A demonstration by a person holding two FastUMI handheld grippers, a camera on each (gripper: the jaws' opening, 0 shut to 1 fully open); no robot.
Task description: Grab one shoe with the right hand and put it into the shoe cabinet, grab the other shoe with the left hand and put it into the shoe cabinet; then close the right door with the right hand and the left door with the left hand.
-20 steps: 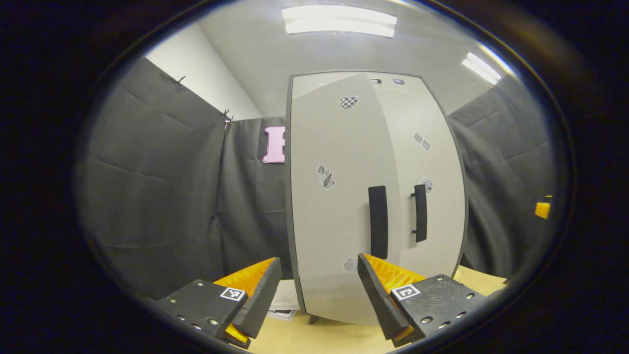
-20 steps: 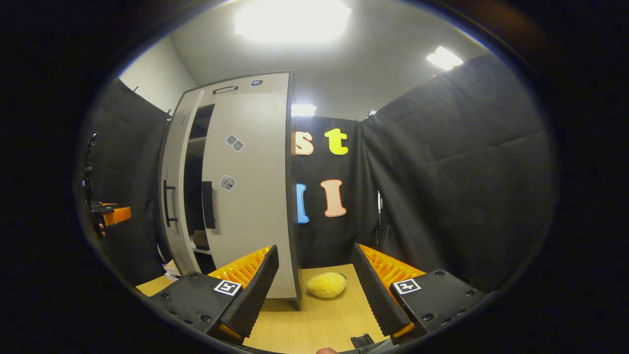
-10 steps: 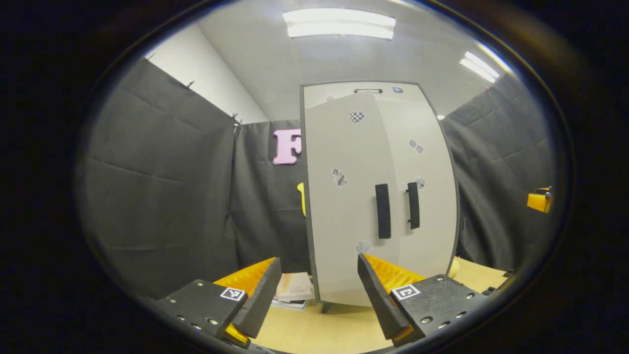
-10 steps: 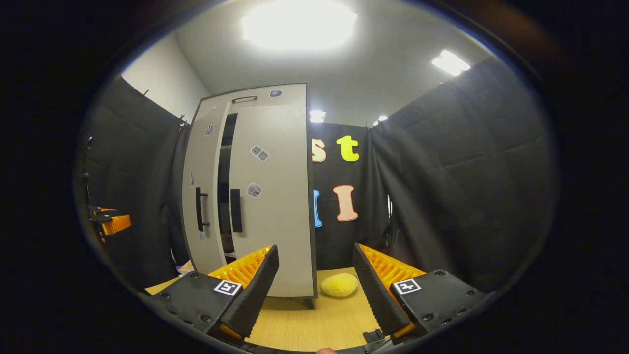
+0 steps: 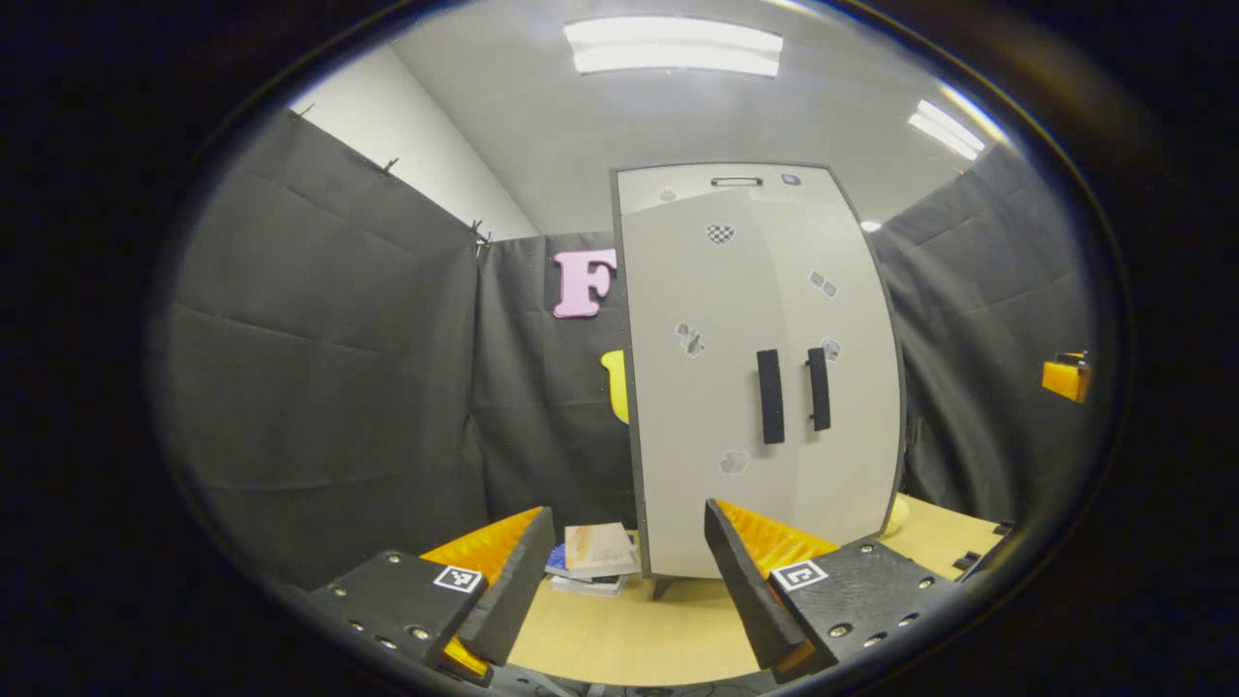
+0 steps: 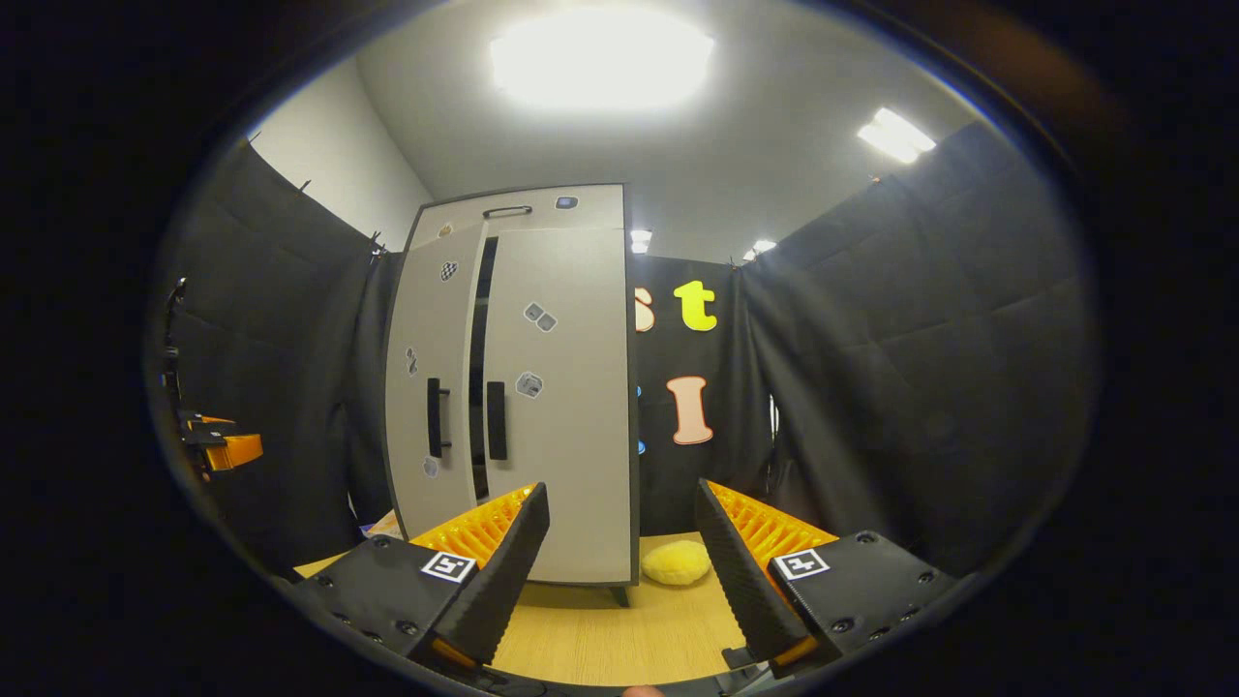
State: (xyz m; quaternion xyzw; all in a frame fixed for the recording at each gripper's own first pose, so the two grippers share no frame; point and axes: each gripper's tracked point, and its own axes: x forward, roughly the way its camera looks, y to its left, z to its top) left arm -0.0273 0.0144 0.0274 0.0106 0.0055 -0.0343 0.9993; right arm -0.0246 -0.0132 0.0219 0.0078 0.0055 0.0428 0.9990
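Left gripper view: left gripper (image 5: 619,581) spread wide, empty, bottom centre. Shoe cabinet (image 5: 765,368) mid-frame, doors look nearly flush.

Right gripper view: right gripper (image 6: 619,571) likewise agape, empty. Dark slit between left door (image 6: 431,387) and right door (image 6: 566,387). Risk: doors left ajar. Shoes presumably inside.

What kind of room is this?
Probably a small test booth, not a home: black cloth walls hang all round, a pale shoe cabinet stands on a wooden floor, and strip lights shine overhead.

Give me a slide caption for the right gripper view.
Open hand-held gripper faces the shoe cabinet, a dark gap between its doors.
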